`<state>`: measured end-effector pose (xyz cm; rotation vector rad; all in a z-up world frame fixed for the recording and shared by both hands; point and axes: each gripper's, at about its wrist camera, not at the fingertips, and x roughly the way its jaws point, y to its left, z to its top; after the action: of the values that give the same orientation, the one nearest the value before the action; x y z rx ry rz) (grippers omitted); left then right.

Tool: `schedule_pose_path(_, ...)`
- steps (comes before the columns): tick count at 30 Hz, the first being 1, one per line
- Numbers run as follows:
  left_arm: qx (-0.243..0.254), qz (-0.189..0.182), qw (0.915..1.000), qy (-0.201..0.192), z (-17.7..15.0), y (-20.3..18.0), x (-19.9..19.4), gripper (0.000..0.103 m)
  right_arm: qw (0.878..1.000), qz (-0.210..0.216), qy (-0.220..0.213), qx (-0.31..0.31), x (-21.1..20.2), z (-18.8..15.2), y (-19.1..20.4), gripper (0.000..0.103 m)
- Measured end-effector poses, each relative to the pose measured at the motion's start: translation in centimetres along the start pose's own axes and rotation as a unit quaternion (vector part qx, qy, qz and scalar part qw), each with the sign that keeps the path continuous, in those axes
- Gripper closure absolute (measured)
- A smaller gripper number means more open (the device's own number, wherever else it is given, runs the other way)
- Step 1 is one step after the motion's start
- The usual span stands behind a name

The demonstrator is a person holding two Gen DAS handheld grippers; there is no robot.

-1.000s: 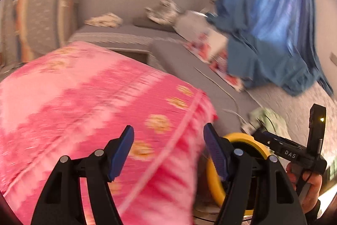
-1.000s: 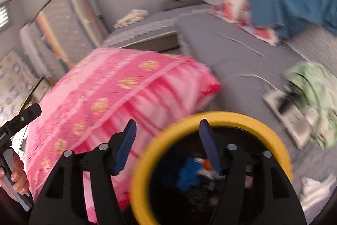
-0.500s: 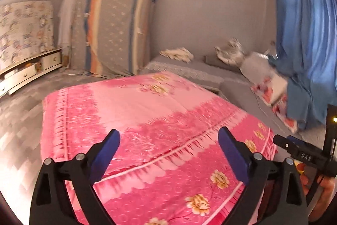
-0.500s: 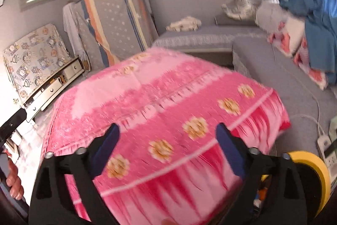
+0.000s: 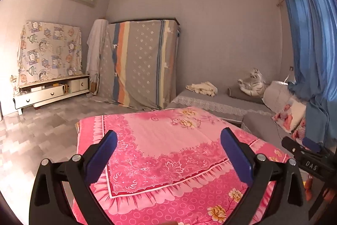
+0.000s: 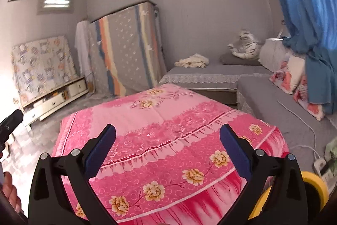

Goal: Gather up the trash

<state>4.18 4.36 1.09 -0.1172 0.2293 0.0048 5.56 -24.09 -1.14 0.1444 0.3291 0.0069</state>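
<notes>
Only an arc of the yellow-rimmed trash bin (image 6: 316,183) shows, at the lower right of the right wrist view; its inside is hidden. My right gripper (image 6: 167,149) is open, and only the pink flowered blanket (image 6: 168,115) shows between its blue pads. My left gripper (image 5: 168,153) hangs over the same blanket (image 5: 168,140); its jaws are opening to full width with nothing between them. The right tool's black body (image 5: 307,159) shows at the right edge of the left wrist view. The left tool's tip (image 6: 10,123) and a hand (image 6: 8,187) show at the left edge of the right wrist view.
A grey L-shaped sofa (image 5: 221,98) behind the blanket holds a cream cloth (image 5: 202,88), a plush tiger (image 5: 252,83) and cushions. A power strip (image 6: 320,163) and its white cord lie on the sofa. A covered mattress (image 5: 139,60) leans on the wall. A low cabinet (image 5: 50,92) is at left and a blue curtain (image 5: 311,56) at right.
Both grippers rose and tilted up from the bin toward the room. Their jaws widened with nothing in them. The bin slid from between the right fingers to that view's lower right corner.
</notes>
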Motion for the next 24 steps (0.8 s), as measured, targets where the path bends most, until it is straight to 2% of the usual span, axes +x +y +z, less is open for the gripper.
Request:
schedule_pose_path(3, -0.011, 0.000, 0.9999, 0.004, -0.4, 0.0, -0.7, 0.008, 1.000, 0.003, 0.000, 0.014, -0.6, -0.7, -0.4, 0.009)
schedule_pose_path(10, -0.027, -0.007, 0.9996, 0.008, -0.9, 0.1, -1.1, 0.008, 1.000, -0.004, -0.016, -0.005, -1.4, -1.3, 0.3, 0.009)
schedule_pose_path(16, -0.006, -0.009, 0.9999, -0.003, -1.1, -0.8, -1.1, 0.008, 1.000, -0.010, -0.019, -0.011, -1.3, -1.8, 0.4, 0.009)
schedule_pose_path(24, -0.013, -0.026, 0.9996, 0.004, -1.3, -1.0, -1.0, 0.008, 1.000, -0.011, -0.012, -0.009, -0.5, -2.2, 0.3, 0.009)
